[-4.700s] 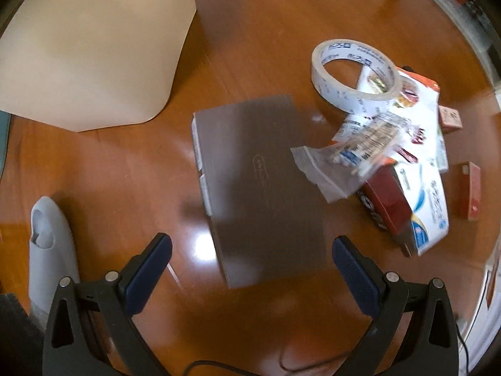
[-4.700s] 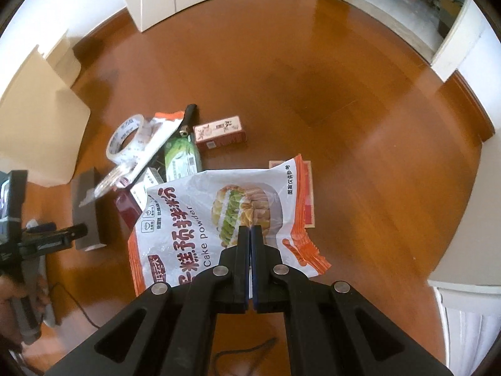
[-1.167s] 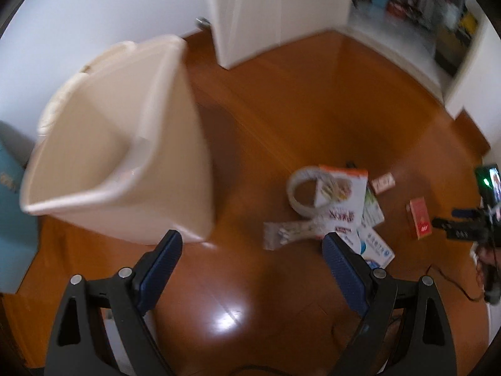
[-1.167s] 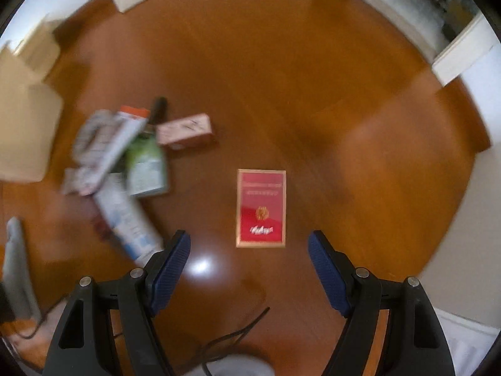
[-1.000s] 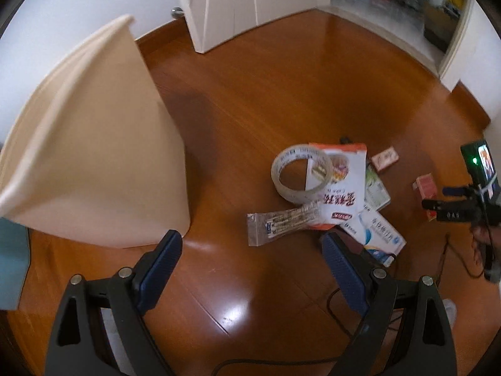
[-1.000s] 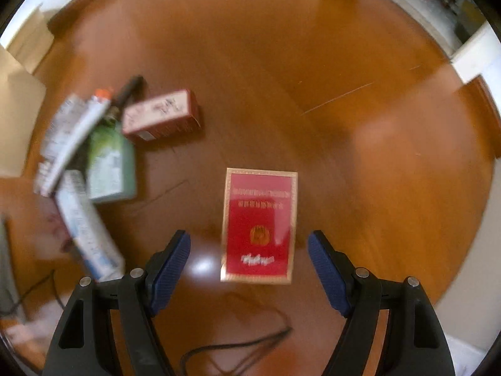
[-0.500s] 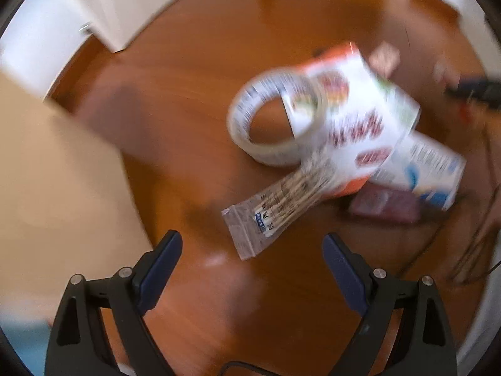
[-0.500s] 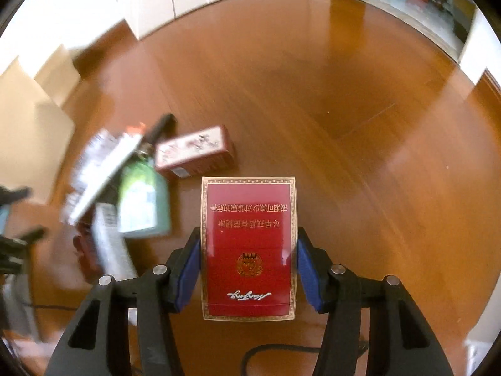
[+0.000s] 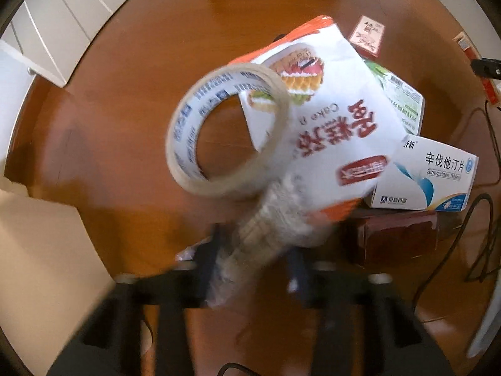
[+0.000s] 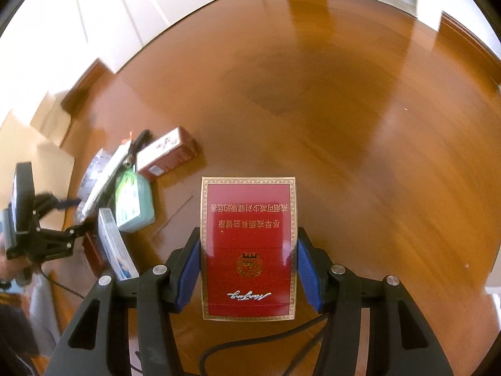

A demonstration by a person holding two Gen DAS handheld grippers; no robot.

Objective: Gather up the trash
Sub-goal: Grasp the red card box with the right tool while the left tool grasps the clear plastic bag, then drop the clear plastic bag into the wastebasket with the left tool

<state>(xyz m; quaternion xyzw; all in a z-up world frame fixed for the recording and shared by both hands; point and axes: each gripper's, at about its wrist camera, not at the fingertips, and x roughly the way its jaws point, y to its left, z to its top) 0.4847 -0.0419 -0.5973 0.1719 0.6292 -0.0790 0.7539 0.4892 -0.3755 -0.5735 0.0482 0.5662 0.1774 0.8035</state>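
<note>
A: What does the right gripper (image 10: 249, 266) carry?

B: A red cigarette pack (image 10: 249, 244) with gold trim, clamped flat between the blue pads (image 10: 189, 269) at lower centre of the right wrist view and lifted off the wooden floor (image 10: 344, 109). The jaws have just been closing and now press on both long edges of the pack.

A: And the left gripper (image 9: 253, 266)?

B: Blurred at the bottom of its own view. Its jaws have just been closing and stand narrow around a clear plastic packet (image 9: 266, 222), which runs up from between them towards frame centre. Whether the pads actually press it, the blur hides.

A: Where is the remaining litter?

B: Heaped at centre and right of the left wrist view: a roll of tape (image 9: 228, 131) leaning on a white-and-orange cake powder bag (image 9: 338, 119), a white medicine box (image 9: 432, 178) at right, a dark red box (image 9: 397, 238) below it, a green-printed box (image 9: 404, 100) behind the bag, and a small pink carton (image 9: 368, 36) at the top.

A: The bin?

B: A beige bin (image 9: 43, 241) fills the lower left edge of that view.
</note>
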